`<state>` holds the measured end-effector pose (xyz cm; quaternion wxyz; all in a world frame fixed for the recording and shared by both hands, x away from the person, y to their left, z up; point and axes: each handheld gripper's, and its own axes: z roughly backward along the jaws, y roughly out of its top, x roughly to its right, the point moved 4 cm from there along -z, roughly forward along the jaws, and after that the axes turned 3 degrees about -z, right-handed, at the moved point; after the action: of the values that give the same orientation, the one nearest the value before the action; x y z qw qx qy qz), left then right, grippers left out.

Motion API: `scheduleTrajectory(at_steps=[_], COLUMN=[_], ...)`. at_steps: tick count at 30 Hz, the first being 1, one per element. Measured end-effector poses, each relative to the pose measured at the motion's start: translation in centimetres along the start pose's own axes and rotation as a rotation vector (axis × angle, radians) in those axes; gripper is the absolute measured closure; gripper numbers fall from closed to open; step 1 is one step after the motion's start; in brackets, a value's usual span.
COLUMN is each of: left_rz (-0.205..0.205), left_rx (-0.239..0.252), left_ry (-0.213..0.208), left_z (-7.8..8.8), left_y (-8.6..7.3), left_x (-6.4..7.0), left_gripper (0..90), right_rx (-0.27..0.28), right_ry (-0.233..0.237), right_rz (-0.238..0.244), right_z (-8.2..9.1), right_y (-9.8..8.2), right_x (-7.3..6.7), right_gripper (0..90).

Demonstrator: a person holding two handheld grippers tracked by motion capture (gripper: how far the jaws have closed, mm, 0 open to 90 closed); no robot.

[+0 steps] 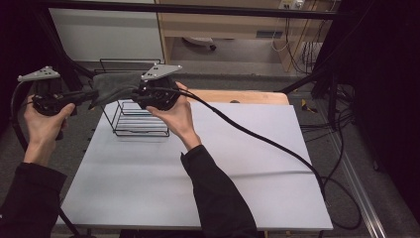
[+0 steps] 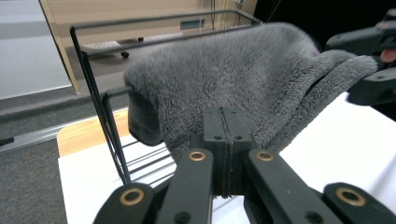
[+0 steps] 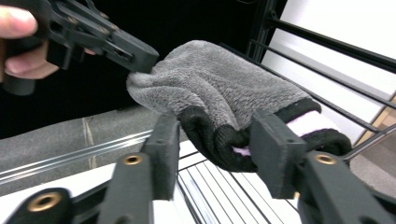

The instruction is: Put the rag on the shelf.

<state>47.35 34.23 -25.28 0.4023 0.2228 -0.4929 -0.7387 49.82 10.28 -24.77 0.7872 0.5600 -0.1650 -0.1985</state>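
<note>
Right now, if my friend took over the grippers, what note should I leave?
Left gripper: shut on one end of the grey fuzzy sock.
Right gripper: jaws apart at the sock's black cuff, not pinching it.
The sock is stretched between both grippers, over the top of the black wire rack on the white table.
Done: sock lifted to the rack.
Left, probably: lay it over a rack bar, then let go with the left.

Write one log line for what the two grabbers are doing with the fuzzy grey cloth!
left gripper: shut on grey cloth | right gripper: open, cloth's black edge between jaws | cloth: draped over wire rack top | rack: on white table
</note>
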Motion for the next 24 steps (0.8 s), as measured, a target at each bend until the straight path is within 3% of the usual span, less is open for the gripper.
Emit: scheduleTrajectory(at_steps=[7,8,12,15,20,24], left_rz=[-0.038,-0.038,-0.029,-0.023,-0.014,-0.001], left_rx=[-0.026,-0.027,-0.019,-0.009,0.002,0.012], left_ry=[0.033,0.038,0.047,0.056,0.069,0.065], left_z=[-1.3,-1.5,-2.1,-2.6,-3.3,-3.6], left_y=[-1.3,-1.5,-2.0,-2.2,-2.6,-3.0], left_x=[0.1,0.1,-0.1,-0.2,-0.5,-0.8], left_gripper=[89.5,89.5,89.5,89.5,89.5,89.4], right_rx=[0.017,0.025,-0.007,-0.051,-0.056,-0.041], right_ry=[0.019,0.023,0.032,0.006,-0.034,-0.039], right_rz=[-0.022,-0.032,-0.077,-0.111,-0.160,-0.162], right_z=[0.2,0.2,-0.1,-0.9,-2.0,-2.3], right_y=[0.2,0.3,0.0,-0.8,-2.3,-3.0], right_x=[-0.2,-0.2,0.1,0.6,1.6,1.9], right_gripper=[46.3,49.2,78.6,89.6,90.0,90.0])
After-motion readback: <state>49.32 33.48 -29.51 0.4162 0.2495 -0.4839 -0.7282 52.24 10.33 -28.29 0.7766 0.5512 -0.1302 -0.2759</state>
